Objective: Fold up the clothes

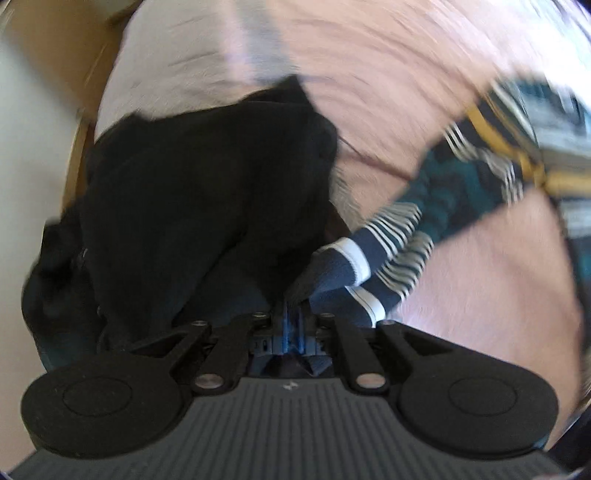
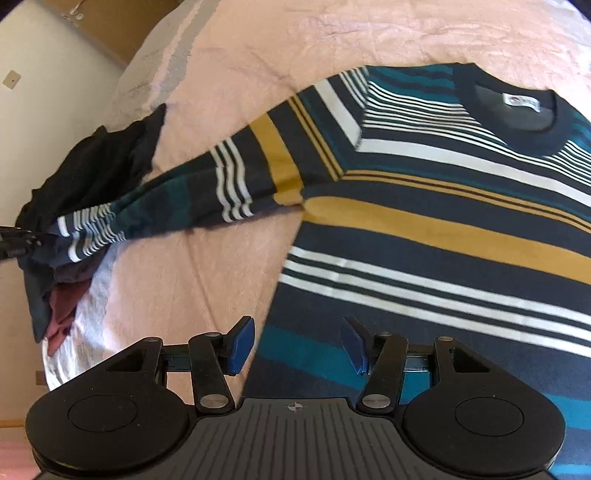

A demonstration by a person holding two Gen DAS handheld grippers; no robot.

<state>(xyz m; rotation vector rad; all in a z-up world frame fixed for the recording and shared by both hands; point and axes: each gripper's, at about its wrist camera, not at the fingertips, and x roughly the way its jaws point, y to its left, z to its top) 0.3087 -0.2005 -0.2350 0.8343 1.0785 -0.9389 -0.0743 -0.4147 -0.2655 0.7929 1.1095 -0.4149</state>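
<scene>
A navy sweater (image 2: 443, 229) with white, mustard and teal stripes lies flat on the pink bedcover (image 2: 207, 280), collar towards the upper right. Its left sleeve (image 2: 229, 184) is stretched out to the left. My left gripper (image 1: 293, 326) is shut on that sleeve's cuff (image 1: 343, 269), and navy cloth is bunched between the blue pads. My right gripper (image 2: 297, 345) hovers open over the sweater's lower left edge with nothing between its fingers.
A black garment (image 1: 207, 192) lies crumpled beside the held cuff, near the bed's left edge (image 2: 96, 166). Maroon cloth (image 2: 62, 306) and a dark blue piece hang below it. A white wall and brown wooden furniture (image 2: 110, 22) lie beyond the bed.
</scene>
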